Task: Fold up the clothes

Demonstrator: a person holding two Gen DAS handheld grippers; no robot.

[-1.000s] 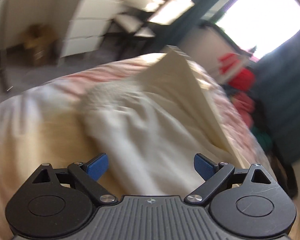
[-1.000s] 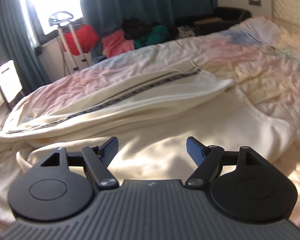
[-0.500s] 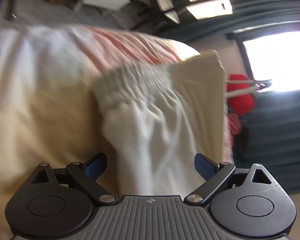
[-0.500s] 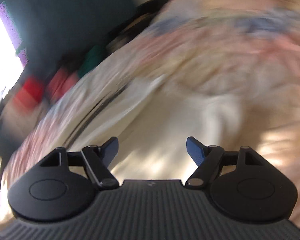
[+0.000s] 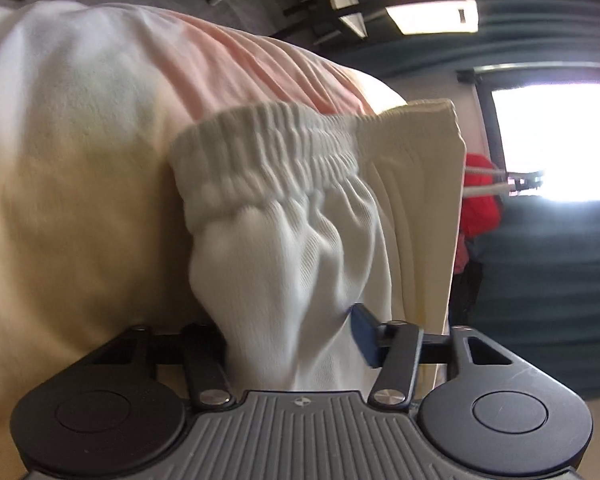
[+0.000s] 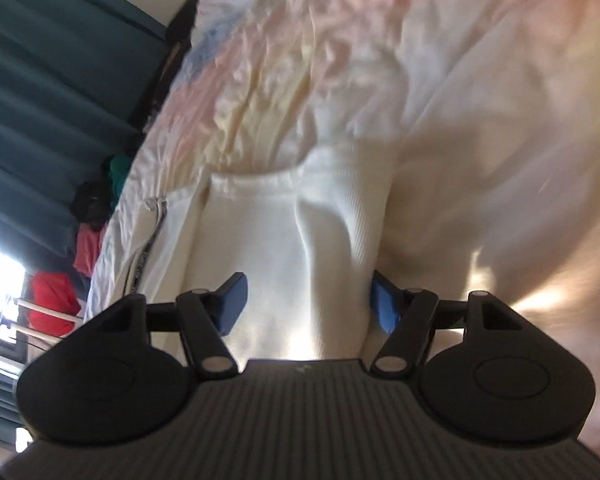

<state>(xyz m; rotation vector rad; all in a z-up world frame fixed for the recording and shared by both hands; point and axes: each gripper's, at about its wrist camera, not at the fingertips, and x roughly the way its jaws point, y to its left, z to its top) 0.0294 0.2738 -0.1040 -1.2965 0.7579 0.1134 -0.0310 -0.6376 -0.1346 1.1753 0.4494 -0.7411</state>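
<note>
Garment point(image 5: 300, 248), cream, zippered, lies on the bed point(image 5: 80, 160): a second ago it lay clear ahead of both tools, now its gathered cuff end runs between my left gripper point(image 5: 296, 340) fingers, which have narrowed onto the cloth. My right gripper point(image 6: 306, 304) has swung in over a ribbed edge point(image 6: 332, 208), fingers spread either side, not yet pinching. Judgement: two holds forming for a fold lift.

There is one cream garment point(image 5: 300, 240) with one zipper point(image 6: 148, 240), one bed point(image 5: 80, 160), two tongs point(image 5: 296, 340) point(image 6: 306, 300), and one red bundle point(image 6: 54, 302) at nine o'clock.
</note>
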